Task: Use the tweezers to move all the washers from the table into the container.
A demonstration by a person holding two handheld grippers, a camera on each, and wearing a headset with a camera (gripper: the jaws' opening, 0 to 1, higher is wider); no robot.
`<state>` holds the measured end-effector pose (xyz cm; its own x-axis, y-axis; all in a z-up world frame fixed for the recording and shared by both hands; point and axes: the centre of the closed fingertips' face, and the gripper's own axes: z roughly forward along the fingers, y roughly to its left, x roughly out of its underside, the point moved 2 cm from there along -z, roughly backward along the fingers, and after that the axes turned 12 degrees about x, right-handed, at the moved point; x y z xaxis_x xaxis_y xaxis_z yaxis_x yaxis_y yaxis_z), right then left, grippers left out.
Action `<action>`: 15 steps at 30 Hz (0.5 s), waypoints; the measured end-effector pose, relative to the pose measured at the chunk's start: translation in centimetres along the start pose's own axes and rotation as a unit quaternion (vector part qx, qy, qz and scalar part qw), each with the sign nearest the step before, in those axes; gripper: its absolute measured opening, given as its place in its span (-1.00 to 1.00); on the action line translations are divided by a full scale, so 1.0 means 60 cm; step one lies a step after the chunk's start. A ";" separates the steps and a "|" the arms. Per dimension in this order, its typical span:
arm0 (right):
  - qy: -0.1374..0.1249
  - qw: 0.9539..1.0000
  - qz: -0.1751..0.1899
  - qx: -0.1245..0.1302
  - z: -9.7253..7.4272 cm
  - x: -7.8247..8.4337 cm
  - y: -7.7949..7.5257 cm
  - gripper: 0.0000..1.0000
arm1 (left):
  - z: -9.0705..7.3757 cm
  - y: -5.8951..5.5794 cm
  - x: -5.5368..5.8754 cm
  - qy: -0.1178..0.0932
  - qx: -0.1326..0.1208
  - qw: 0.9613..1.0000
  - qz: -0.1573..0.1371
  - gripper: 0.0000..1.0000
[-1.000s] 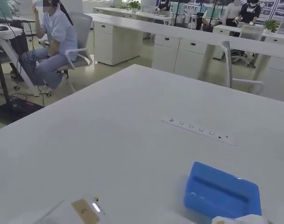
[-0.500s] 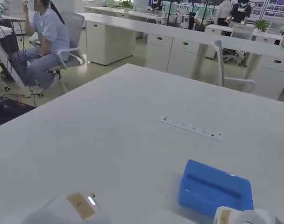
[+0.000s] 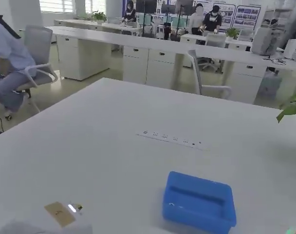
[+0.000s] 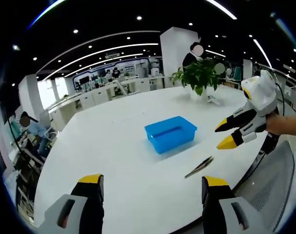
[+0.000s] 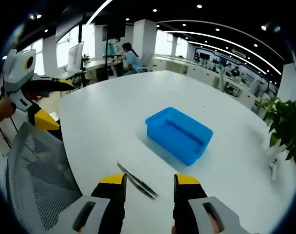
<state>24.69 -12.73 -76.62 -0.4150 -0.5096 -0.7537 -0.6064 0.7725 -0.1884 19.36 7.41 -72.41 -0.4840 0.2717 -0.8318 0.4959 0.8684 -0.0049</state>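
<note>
Left gripper (image 4: 153,181): jaws spread wide with nothing between them, held above the near edge of the table and facing across it toward the container.
Right gripper (image 5: 150,180): jaws parted with a moderate gap, empty. The left gripper view shows it raised in the air off the table's edge, a hand (image 4: 286,125) behind it, well clear of the tweezers.
Left gripper seen from the right gripper view (image 5: 54,102): off to the side above a mesh chair, jaws wide apart, gripping nothing.
Tweezers (image 5: 137,182): lying flat on the table close to its near edge, touched by neither gripper. In the right gripper view they lie in line with the gap between that gripper's tips; in the left gripper view (image 4: 199,167) they lie between the container and the table edge.
Container (image 3: 196,218): blue rectangular bin, open side up, standing on the table beyond the tweezers and apart from them (image 4: 172,141).
Table (image 3: 104,146): broad, white.
Socket strip (image 3: 171,139): set into the tabletop beyond the container.
Mesh chair (image 5: 41,165): grey seat back, just beside the table's near edge.
Potted plant (image 4: 199,75): standing at the far side of the table.
Seated person (image 3: 7,63): on an office chair, well away from the table.
</note>
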 end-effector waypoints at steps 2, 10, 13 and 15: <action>-0.005 1.000 0.014 0.013 -0.017 0.005 -0.010 -0.16 | 0.000 -0.002 -0.005 0.000 0.001 1.000 0.006 0.68; -0.021 0.996 0.075 0.051 -0.066 0.020 -0.039 0.26 | -0.001 -0.006 -0.012 -0.001 0.005 1.000 0.015 0.72; -0.027 0.993 0.102 0.061 -0.080 0.023 -0.048 0.36 | -0.001 -0.007 -0.012 -0.001 0.006 1.000 0.015 0.73; -0.029 0.990 0.115 0.072 -0.088 0.028 -0.056 0.44 | -0.001 -0.006 -0.012 -0.003 0.004 1.000 0.015 0.76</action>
<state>22.44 -18.19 -73.94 -0.4891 -0.2950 -0.8208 -0.3958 0.9137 -0.0926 19.48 6.97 -71.78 -0.4649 0.2942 -0.8351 0.5149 0.8571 0.0153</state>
